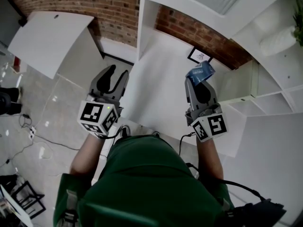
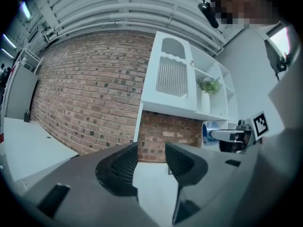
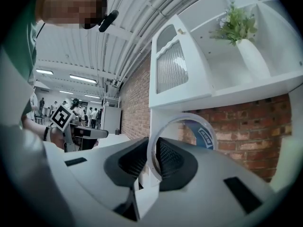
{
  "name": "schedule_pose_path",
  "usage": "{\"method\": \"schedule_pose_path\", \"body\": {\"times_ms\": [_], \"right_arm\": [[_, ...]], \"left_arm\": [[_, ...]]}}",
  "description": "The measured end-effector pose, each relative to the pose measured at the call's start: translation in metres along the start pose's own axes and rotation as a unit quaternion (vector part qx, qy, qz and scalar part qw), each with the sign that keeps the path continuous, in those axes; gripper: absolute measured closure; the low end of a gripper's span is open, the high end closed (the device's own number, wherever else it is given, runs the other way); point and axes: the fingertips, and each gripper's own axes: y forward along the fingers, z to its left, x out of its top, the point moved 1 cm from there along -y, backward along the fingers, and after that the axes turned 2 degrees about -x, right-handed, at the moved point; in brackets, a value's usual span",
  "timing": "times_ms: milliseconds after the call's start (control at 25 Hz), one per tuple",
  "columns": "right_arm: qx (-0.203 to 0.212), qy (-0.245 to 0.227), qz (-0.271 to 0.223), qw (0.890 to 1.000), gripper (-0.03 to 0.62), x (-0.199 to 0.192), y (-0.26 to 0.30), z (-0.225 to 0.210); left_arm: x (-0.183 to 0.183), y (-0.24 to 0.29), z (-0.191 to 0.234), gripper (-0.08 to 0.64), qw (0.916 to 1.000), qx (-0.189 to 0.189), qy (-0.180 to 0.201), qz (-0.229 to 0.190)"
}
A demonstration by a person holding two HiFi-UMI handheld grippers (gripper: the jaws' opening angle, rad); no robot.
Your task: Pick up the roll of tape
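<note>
**Right gripper** [image 3: 152,149]: the jaws are clamped on the wall of a roll of clear tape with a blue-printed core [image 3: 207,137]. The ring stands upright, gripped at its lower left, and most of it rises beyond the jaw tips. The roll is held in the air over the far part of a plain white tabletop [image 1: 156,91] and touches nothing but the pads.

**Left gripper** [image 2: 151,151]: the jaws are apart, and only bare tabletop shows between them. It is held level and well apart from the right gripper, over the table's near left edge. Both tools are in the hands of a person in a green shirt [image 1: 137,183] at the table's near edge.

**Surface and room:** the tabletop runs back to a red brick wall [image 2: 90,93], where a small black-framed picture [image 1: 199,56] sits on it. A second white table [image 1: 49,39] stands to the left. Between the two tables is grey floor [image 1: 57,103] with loose cables [image 1: 33,136]. Overhead are pale ribbed panels and pipes. Several people [image 3: 80,112] stand far off in the hall.

**Containers:** a white shelf unit [image 3: 208,86] rises over the table's right side. Its upper left compartment is closed by a door with an arched, ribbed panel [image 2: 171,74]. The open compartment just beside it holds a green leafy plant [image 3: 236,23] in a tall white vase [image 3: 253,56].
</note>
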Motion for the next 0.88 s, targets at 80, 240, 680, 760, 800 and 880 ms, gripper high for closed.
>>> {"method": "schedule_pose_path", "body": {"times_ms": [80, 240, 680, 760, 800, 880], "right_arm": [[-0.002, 0.003, 0.003, 1.0, 0.526, -0.0029, -0.0001, -0.0022], [-0.005, 0.007, 0.004, 1.0, 0.526, -0.0052, -0.0001, -0.0045], [-0.002, 0.005, 0.008, 1.0, 0.526, -0.0064, -0.0015, -0.0064], [-0.001, 0.005, 0.008, 1.0, 0.526, -0.0058, -0.0025, -0.0064], [0.0, 0.004, 0.007, 1.0, 0.526, -0.0052, -0.0033, -0.0064], [0.0, 0.004, 0.007, 1.0, 0.526, -0.0041, -0.0053, -0.0066]], "left_arm": [[-0.0031, 0.0002, 0.0006, 0.367, 1.0, 0.002, -0.004, 0.005], [-0.0076, -0.0005, 0.0021, 0.367, 0.9999, 0.002, -0.003, 0.011], [-0.0073, 0.0002, -0.0027, 0.367, 0.9999, 0.002, -0.007, 0.015], [-0.0073, -0.0003, -0.0039, 0.367, 0.9999, 0.002, -0.008, 0.015], [-0.0072, -0.0008, -0.0046, 0.367, 0.9998, 0.002, -0.008, 0.015], [-0.0072, -0.0019, -0.0058, 0.367, 0.9998, 0.004, -0.008, 0.016]]}}
